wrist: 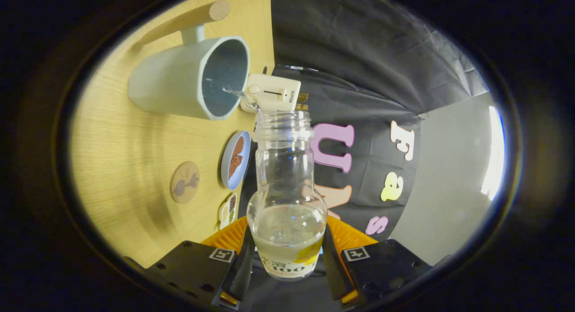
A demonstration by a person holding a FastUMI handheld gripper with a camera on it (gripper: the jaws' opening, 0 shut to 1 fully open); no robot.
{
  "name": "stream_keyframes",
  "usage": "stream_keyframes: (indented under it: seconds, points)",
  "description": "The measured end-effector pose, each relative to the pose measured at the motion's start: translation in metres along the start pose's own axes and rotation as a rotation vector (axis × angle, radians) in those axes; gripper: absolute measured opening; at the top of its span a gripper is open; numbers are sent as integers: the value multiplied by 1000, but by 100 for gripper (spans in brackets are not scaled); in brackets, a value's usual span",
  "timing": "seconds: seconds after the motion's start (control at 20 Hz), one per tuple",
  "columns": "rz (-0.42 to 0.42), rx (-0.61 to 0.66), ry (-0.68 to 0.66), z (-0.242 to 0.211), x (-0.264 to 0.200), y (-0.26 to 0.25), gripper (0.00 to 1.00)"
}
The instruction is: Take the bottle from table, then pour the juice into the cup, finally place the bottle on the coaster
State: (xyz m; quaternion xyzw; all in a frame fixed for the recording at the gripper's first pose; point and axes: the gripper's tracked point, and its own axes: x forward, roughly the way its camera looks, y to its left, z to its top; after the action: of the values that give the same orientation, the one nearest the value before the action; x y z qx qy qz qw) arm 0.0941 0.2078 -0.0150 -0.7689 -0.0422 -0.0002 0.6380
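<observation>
A clear glass bottle (285, 199) with no cap is held between my fingers, and the gripper (287, 262) is shut on its labelled base. It is tipped over, its open neck pointing ahead toward the pale blue cup (188, 81) with a wooden handle (186, 19). A thin stream of clear liquid (234, 92) shows at the cup's mouth just beyond the bottle's rim. Some pale juice still sits in the bottle's wide body. A round wooden coaster (184, 182) with a radish picture lies on the wooden table (121, 141), beside the bottle and nearer me than the cup.
A small blue-rimmed dish (235, 160) with brown contents sits between the coaster and the bottle. A white plug-like block (274, 94) stands at the table's edge by the cup. A small printed card (228, 209) lies near my fingers. Black cloth wall hangs beyond.
</observation>
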Motion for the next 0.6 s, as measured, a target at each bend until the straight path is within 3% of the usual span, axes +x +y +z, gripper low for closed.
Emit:
stream_keyframes:
  seconds: [0.6]
  points:
    - [-8, -42, -27, 9, -4, -1, 72]
